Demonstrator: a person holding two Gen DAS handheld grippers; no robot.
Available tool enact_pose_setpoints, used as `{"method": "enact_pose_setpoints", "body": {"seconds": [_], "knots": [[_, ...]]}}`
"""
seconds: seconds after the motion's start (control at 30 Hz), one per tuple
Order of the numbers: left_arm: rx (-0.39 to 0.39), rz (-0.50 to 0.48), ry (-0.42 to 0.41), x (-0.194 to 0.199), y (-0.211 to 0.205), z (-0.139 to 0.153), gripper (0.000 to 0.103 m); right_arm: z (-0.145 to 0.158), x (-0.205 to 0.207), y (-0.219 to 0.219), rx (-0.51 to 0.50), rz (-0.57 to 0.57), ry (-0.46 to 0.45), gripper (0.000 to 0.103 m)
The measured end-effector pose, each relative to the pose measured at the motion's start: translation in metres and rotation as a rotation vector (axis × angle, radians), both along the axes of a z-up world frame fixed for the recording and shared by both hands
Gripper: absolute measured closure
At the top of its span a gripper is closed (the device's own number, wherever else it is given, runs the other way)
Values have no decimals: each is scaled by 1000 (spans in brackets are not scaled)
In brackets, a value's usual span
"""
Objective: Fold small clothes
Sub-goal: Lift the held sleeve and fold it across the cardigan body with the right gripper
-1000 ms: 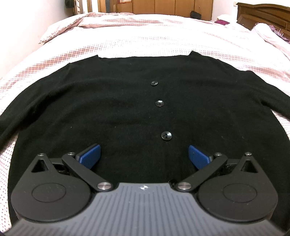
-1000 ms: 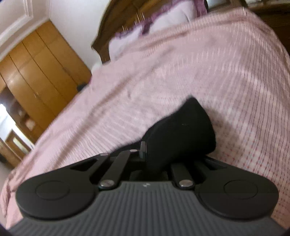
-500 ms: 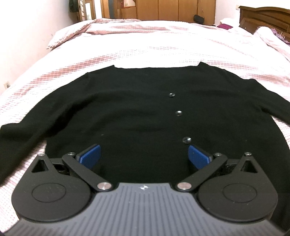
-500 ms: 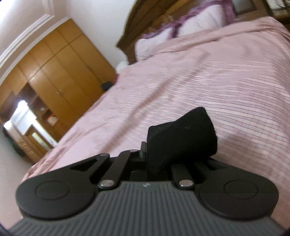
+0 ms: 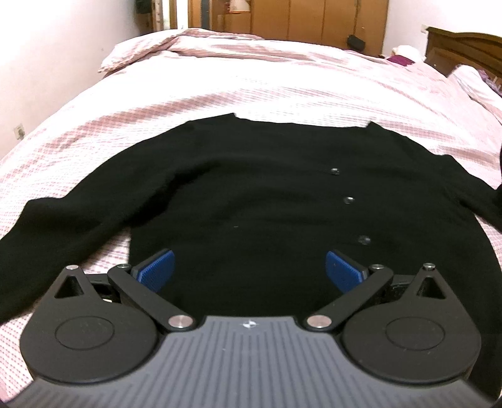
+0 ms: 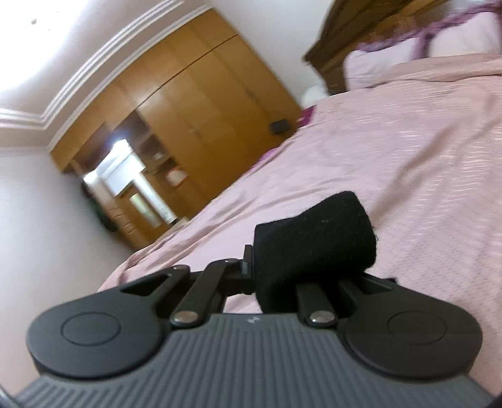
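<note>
A black buttoned cardigan point(image 5: 251, 194) lies flat on the pink checked bed point(image 5: 282, 91), its left sleeve point(image 5: 56, 226) stretched out to the left. My left gripper point(image 5: 249, 270) is open and empty, hovering over the cardigan's near hem, blue pads point(image 5: 157, 270) wide apart. My right gripper point(image 6: 291, 270) is shut on the black sleeve cuff point(image 6: 313, 238) and holds it raised above the bed. At the right edge of the left wrist view, the right sleeve point(image 5: 492, 201) rises off the bed.
A wooden wardrobe point(image 6: 200, 103) stands beyond the bed, also in the left wrist view point(image 5: 298, 18). A wooden headboard point(image 5: 464, 47) and pillows point(image 6: 423, 56) are to the right. A white wall point(image 5: 47, 47) runs along the left.
My left gripper has drawn back and shifted left, so the cardigan's left sleeve now shows. My right gripper has lifted and tilted up with the cuff in it.
</note>
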State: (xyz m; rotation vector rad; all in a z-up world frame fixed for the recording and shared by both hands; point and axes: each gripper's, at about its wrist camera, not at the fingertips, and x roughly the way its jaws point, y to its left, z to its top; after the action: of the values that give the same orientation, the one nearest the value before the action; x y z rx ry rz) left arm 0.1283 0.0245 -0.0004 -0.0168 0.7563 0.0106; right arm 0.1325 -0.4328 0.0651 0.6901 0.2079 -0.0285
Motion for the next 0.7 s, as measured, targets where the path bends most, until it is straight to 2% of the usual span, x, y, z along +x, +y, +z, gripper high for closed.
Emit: {"method": "enact_pose_setpoints", "body": {"seconds": [0.17, 0.4, 0.57, 0.7], "knots": [[-23, 47, 7, 1, 22, -1, 0, 17, 21, 40, 24, 111, -34, 97], [-42, 104, -5, -4, 49, -1, 0, 35, 45, 108, -18, 284, -74, 97], [-10, 130, -21, -9, 60, 0, 0, 19, 52, 158, -28, 429, -54, 97], [6, 151, -32, -13, 70, 2, 0, -9, 58, 198, -62, 553, 9, 96]]}}
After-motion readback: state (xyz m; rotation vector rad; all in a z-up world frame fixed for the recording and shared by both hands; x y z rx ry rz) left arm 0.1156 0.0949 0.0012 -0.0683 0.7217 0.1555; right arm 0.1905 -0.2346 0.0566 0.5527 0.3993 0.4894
